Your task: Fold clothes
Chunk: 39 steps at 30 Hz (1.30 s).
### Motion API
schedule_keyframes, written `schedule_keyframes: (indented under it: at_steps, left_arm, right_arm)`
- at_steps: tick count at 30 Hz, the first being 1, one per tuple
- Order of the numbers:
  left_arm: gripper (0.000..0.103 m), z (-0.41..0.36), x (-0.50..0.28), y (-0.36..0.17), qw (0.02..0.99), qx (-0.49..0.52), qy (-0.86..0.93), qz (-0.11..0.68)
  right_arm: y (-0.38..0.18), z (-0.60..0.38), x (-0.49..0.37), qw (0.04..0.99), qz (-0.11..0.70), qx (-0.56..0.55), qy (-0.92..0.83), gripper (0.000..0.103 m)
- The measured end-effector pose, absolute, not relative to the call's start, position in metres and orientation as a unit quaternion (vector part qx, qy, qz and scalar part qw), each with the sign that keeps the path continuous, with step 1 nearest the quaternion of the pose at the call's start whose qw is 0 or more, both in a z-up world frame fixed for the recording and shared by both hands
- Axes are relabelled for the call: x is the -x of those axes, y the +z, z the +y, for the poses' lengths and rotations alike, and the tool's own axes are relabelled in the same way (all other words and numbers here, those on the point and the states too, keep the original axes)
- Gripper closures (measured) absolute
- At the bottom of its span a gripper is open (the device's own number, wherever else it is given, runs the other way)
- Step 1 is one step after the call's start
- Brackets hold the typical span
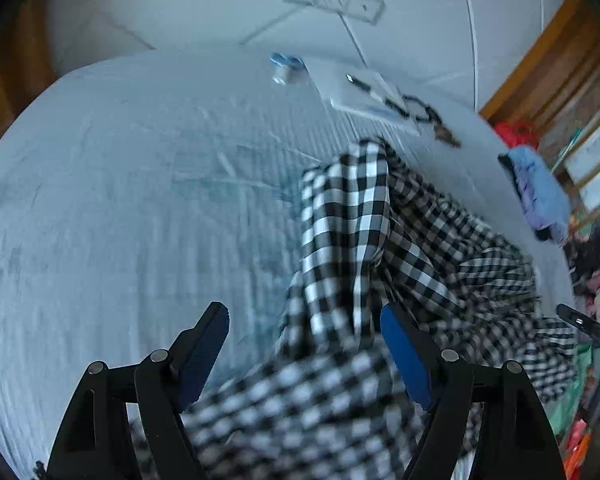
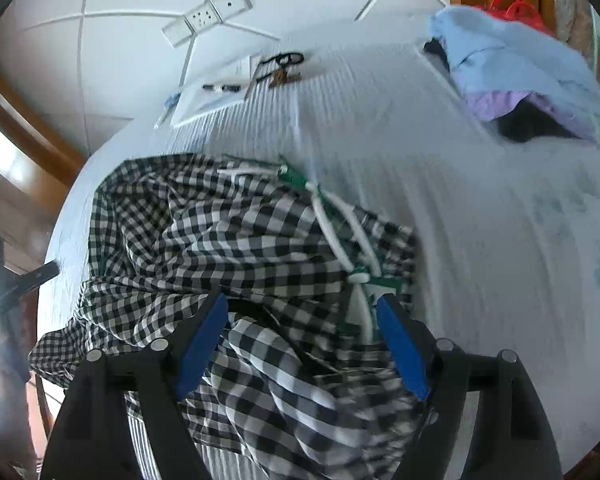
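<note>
Left claw (image 1: pixel 302 354): jaws spread wide, blue pads well apart, nothing gripped. Checked garment (image 1: pixel 380 248) lies crumpled beneath and between them, blurred near the lens.

Right claw (image 2: pixel 300 344): also wide open, holding nothing. The same checked garment (image 2: pixel 228 248) is bunched under it, with white cords (image 2: pixel 340 232) and a green trim across the top of the heap.

Tabletop (image 1: pixel 120 200): pale, ribbed cover. In the left view a broad bare stretch lies to the left of the garment, running to the curved edge. In the right view bare surface lies to the right of the heap.

Garment's long axis: in the left view it runs from the claw diagonally up and right; a loose end hangs over the near tabletop edge in the right view.

Far side: white paper (image 1: pixel 364 96) with a pen and dark cord loop on it. Folded pile, light blue over purple (image 2: pixel 520 76), sits at the far corner, well apart from the checked garment. No containers seen.
</note>
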State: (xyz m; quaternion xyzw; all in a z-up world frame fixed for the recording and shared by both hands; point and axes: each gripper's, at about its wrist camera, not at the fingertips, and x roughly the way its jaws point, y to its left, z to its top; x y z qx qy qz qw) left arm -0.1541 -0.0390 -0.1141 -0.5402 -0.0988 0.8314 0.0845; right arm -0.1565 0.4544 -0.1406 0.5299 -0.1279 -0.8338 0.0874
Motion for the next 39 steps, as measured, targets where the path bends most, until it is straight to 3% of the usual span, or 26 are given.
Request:
schedule_keyframes:
  at_steps: [3,4,5,7,8,10,16,18,21,23,25,31,39]
  left_arm:
    - [0.027,-0.023,0.174,-0.139,0.083,0.569,0.814,-0.083]
    - [0.042,-0.021,0.176,-0.146,0.083,0.580,0.806,-0.083]
    - [0.069,-0.019,0.177,-0.153,0.089,0.592,0.796,-0.086]
    - [0.088,-0.016,0.176,-0.161,0.098,0.601,0.789,-0.087]
    - [0.095,-0.016,0.175,-0.160,0.095,0.598,0.791,-0.080]
    - [0.098,-0.024,0.174,-0.150,0.072,0.589,0.802,-0.065]
    - [0.098,-0.071,0.178,-0.065,-0.103,0.468,0.872,0.096]
    - [0.097,-0.092,0.181,-0.037,-0.140,0.435,0.882,0.116]
    - [0.084,-0.120,0.183,-0.017,-0.144,0.425,0.887,0.105]
    - [0.044,-0.136,0.181,-0.014,-0.104,0.442,0.890,0.053]
    - [0.024,-0.158,0.171,-0.012,-0.065,0.449,0.891,-0.032]
    - [0.024,-0.197,0.137,-0.040,-0.096,0.479,0.871,-0.054]
    - [0.023,-0.227,0.122,-0.091,-0.103,0.500,0.853,-0.108]
  right_arm:
    - [-0.150,0.450,0.159,0.091,-0.127,-0.543,-0.825,0.026]
    - [-0.154,0.448,0.161,0.091,-0.126,-0.547,-0.823,0.026]
    - [-0.157,0.447,0.163,0.090,-0.124,-0.550,-0.821,0.026]
    - [-0.163,0.444,0.167,0.087,-0.119,-0.557,-0.817,0.026]
    - [-0.167,0.444,0.170,0.084,-0.117,-0.562,-0.815,0.032]
    - [-0.174,0.444,0.175,0.078,-0.114,-0.570,-0.810,0.040]
    - [-0.180,0.444,0.188,0.066,-0.100,-0.581,-0.805,0.041]
    - [-0.182,0.446,0.189,0.063,-0.103,-0.582,-0.804,0.041]
    - [-0.179,0.447,0.189,0.064,-0.117,-0.576,-0.807,0.041]
    - [-0.176,0.449,0.189,0.064,-0.126,-0.571,-0.808,0.041]
    - [-0.172,0.453,0.188,0.059,-0.139,-0.565,-0.811,0.041]
    - [-0.151,0.472,0.180,0.034,-0.172,-0.537,-0.825,0.030]
    - [-0.145,0.498,0.191,-0.016,-0.216,-0.533,-0.818,0.029]
